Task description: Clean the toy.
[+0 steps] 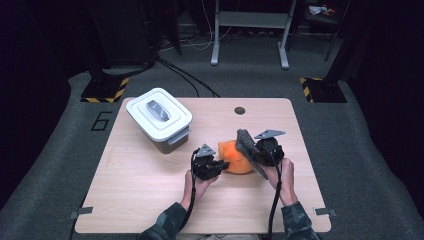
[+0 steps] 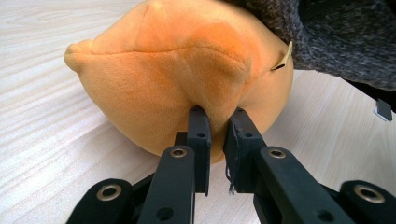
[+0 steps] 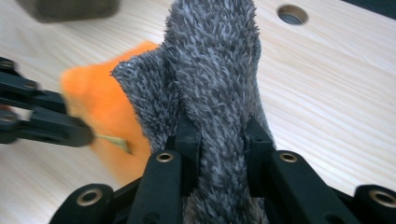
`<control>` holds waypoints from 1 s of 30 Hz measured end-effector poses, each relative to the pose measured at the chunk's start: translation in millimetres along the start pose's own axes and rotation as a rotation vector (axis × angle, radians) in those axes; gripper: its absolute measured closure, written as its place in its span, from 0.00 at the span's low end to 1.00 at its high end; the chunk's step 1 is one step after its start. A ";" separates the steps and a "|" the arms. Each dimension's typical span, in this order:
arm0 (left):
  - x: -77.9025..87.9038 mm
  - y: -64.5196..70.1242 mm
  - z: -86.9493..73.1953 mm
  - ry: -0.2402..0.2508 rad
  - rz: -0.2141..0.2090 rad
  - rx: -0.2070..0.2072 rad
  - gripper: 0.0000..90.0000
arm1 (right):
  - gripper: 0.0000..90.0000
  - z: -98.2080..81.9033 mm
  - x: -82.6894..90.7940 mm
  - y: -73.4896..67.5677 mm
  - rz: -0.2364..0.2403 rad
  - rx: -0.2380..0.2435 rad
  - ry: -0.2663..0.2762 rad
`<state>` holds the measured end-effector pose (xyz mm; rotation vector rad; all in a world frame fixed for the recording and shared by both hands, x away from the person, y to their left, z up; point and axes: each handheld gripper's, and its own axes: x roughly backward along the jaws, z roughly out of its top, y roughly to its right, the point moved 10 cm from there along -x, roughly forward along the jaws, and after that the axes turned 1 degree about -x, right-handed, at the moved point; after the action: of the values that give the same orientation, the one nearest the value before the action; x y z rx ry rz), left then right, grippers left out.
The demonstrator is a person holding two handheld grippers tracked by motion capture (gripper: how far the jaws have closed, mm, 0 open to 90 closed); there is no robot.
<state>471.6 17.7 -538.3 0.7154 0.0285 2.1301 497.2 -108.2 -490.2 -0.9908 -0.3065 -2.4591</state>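
Left tongs [image 2: 218, 122]: jaws nearly together, pinching a fold of the orange plush toy [image 2: 177, 74], which rests on the tabletop [image 1: 150, 190] near its middle. Right tongs [image 3: 219, 135]: clamped on a strip of grey fuzzy cloth [image 3: 215, 70], held raised, touching the toy's right side. White lidded box [image 1: 159, 116]: far left of the tabletop, well apart. Round hole [image 1: 240, 110]: near the far edge.

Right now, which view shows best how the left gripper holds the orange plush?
The left gripper view: its jaws pinch a fold of the orange plush close up. The high view shows the left gripper against the plush, grip hidden. The right gripper view shows it blurred at the left edge beside the plush.
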 end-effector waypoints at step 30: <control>0.7 -1.2 -1.7 -0.003 -0.008 0.006 0.90 | 0.81 -61.6 -56.3 56.0 -0.030 -0.184 -0.219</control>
<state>471.3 19.3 -539.8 0.7204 0.0364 2.1219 524.1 -160.3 -571.8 -1.3467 -0.1676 -2.4415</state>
